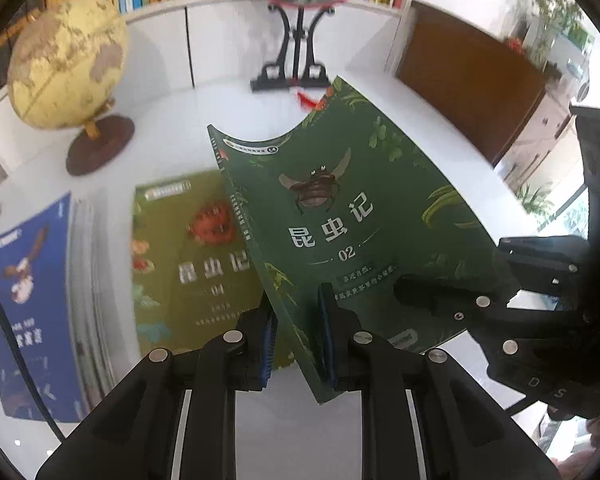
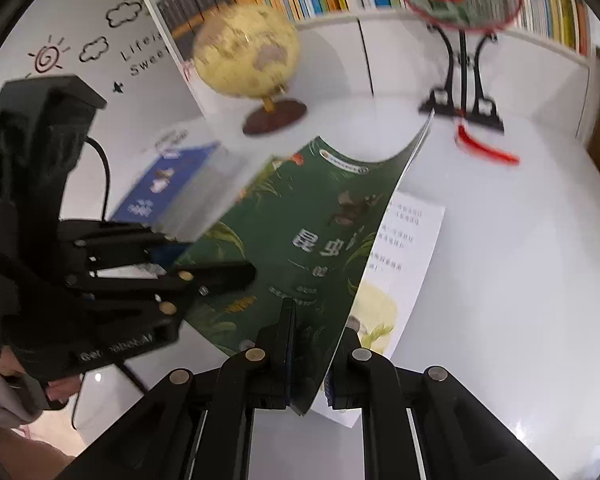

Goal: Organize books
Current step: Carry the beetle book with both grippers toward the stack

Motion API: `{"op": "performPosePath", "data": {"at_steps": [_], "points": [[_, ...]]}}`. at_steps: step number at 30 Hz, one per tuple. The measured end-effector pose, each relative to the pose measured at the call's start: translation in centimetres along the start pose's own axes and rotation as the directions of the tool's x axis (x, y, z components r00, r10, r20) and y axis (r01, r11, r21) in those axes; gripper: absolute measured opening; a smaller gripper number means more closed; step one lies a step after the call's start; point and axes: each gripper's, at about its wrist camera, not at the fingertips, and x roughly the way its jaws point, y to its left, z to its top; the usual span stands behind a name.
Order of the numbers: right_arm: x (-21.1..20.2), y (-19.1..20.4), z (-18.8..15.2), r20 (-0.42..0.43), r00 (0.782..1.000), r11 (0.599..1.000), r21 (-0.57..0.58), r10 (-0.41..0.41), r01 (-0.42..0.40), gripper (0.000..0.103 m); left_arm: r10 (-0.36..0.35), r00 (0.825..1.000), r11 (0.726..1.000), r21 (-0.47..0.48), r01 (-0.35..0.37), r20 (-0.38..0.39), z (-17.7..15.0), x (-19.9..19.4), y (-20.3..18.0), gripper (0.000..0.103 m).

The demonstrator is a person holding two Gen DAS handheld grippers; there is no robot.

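Both hand-held grippers, left [image 1: 296,332] and right [image 2: 310,354], are matte black with silver round screws, blue finger pads [image 1: 326,336] and white lettering; a black cable [image 2: 106,176] trails from the left one, beside perhaps a grey sleeve [image 2: 0,400].

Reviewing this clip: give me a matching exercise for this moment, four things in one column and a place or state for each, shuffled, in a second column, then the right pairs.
Things:
1. dark green book
2. olive green book
3. blue book
4. globe

Places or states:
A. standing upright on a dark round base near the bookshelf
B. lying flat on the white table, partly hidden by the lifted book
C. lifted and bowed, pinched at its near edge by both hand-held grippers
D. lying on a stack of books at the left side of the table

Pairs: 1-C, 2-B, 3-D, 4-A
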Motion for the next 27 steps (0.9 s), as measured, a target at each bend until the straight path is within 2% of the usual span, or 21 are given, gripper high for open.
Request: {"op": "performPosePath", "data": {"at_steps": [8, 12, 21, 27], "points": [[-2.0, 3.4, 2.8, 0.085, 0.996, 0.997, -0.073, -0.013, 0.020, 0.011, -0.017, 0.996, 0.999, -0.038, 0.020, 0.084, 1.8, -3.2, 1.8, 0.016], [-2.8, 5.3, 4.5, 0.122, 0.992, 0.994, -0.104, -0.001, 0.014, 0.011, -0.038, 0.991, 0.992, -0.113, 0.053, 0.132, 2.1, -5.1, 4.1, 0.016], [-3.1, 10.6, 8.3, 0.206, 0.977, 0.990, -0.142, 0.052, -0.023, 0.011, 0.020, 0.974, 0.984, -0.174, 0.021, 0.226, 1.8, -9.7, 9.9, 0.016], [-1.1, 16.7, 10.8, 0.225, 0.969, 0.970, -0.236, 0.107, -0.052, 0.011, 0.080, 0.965, 0.972, -0.233, -0.020, 0.251, -0.2, -12.6, 15.7, 0.016]]}}
